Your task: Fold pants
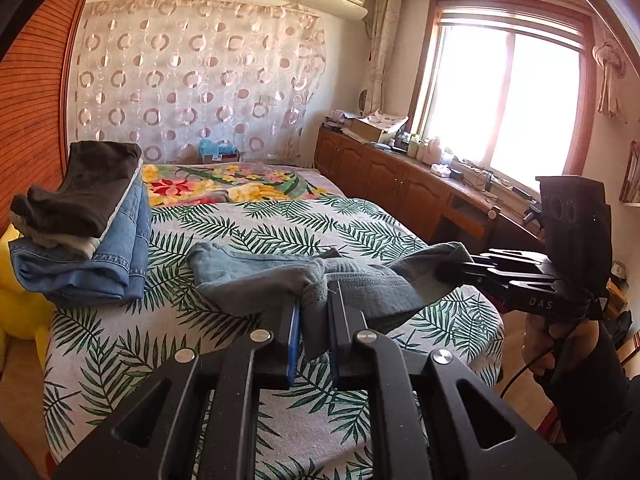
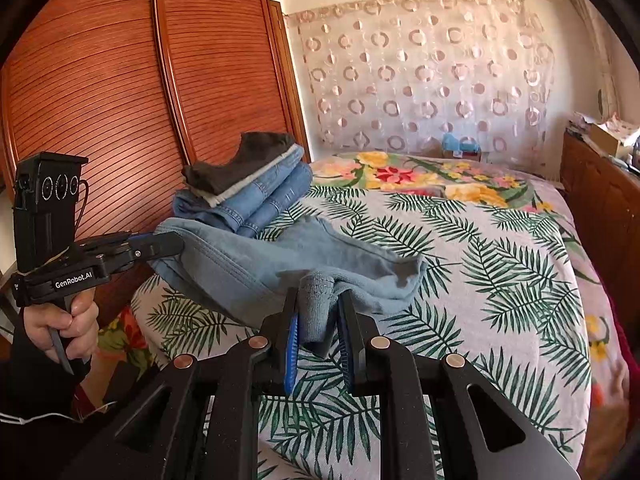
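Pants (image 1: 256, 276) crosswise between both grippers

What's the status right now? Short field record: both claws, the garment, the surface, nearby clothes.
left claw: shut on grey-blue pants
right claw: shut on the same pants, other end
pants state: bunched, stretched between the claws, far end lying on bed
surface: bed with leaf-print cover
nearby: stack of folded clothes, dark garment on top

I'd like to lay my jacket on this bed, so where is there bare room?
The palm-print bedspread is bare from the grey-blue pants across to the wooden cabinets, and back to the floral blanket. It is crowded by the wardrobe, where the stack of folded clothes sits.
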A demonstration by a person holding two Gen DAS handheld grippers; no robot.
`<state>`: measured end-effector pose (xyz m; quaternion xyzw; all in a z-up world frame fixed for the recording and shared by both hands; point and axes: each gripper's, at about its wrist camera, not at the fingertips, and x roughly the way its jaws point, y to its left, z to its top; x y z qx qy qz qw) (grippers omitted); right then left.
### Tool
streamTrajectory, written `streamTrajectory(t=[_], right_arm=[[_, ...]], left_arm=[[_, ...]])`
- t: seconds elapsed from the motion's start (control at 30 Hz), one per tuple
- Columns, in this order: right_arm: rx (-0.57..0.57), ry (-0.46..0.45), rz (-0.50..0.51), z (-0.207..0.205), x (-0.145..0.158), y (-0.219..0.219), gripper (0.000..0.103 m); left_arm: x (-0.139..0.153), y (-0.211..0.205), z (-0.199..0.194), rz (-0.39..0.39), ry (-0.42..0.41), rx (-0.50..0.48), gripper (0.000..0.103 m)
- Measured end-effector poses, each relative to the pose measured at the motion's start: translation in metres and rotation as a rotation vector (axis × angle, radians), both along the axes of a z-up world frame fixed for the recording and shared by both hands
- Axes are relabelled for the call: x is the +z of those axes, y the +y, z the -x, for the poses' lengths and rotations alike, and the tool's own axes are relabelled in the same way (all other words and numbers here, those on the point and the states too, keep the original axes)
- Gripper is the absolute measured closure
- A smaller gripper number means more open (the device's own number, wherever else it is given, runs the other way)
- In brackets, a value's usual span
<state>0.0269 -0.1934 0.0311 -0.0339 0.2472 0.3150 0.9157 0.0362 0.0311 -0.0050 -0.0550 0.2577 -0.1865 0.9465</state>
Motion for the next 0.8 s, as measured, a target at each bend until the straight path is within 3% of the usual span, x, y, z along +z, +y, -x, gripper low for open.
streamTrajectory(t=[0.23, 0.37, 0.8], right_arm=[[0.008, -0.032, -0.014, 0.009, 0.008, -0.006, 0.086], [0.007, -0.031, -0.014, 0.007, 0.005, -0.007, 0.086], [-0.018, 0.034, 0.013, -0.037, -0.015, 0.014, 0.086]], left_arm=[[0.008, -0.001, 0.009, -0.011, -0.021, -0.012, 0.091], [-0.002, 0.001, 0.001, -0.013, 0.006, -0.009, 0.091], [-0.024, 0.006, -0.029, -0.010, 0.074, 0.019, 0.091]])
